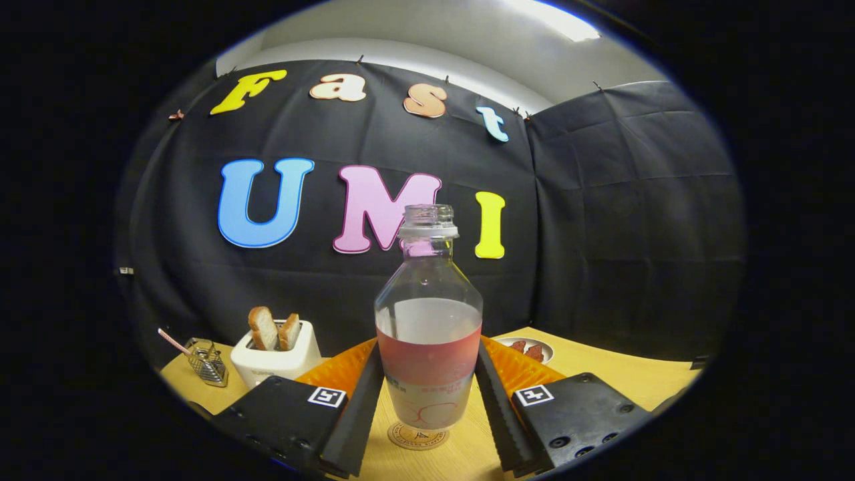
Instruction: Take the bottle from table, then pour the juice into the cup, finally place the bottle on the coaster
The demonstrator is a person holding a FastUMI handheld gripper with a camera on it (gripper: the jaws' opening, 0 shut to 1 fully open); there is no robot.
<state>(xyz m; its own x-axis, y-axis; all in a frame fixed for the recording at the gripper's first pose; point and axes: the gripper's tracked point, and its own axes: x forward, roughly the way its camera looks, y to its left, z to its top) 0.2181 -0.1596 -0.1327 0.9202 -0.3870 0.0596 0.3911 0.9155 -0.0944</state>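
Note:
A clear uncapped bottle with pale juice and a pink-and-white label stands upright between my fingers. The gripper is shut on its lower body, both fingers pressing on the label. Right under the bottle's base lies a round brown coaster on the wooden table. The base looks to be touching the coaster or just above it; I cannot tell which.
A white toaster with two bread slices stands beyond the left finger, and a small metal grater lies left of it. A white plate with food sits beyond the right finger. The black cloth wall closes the table's far side.

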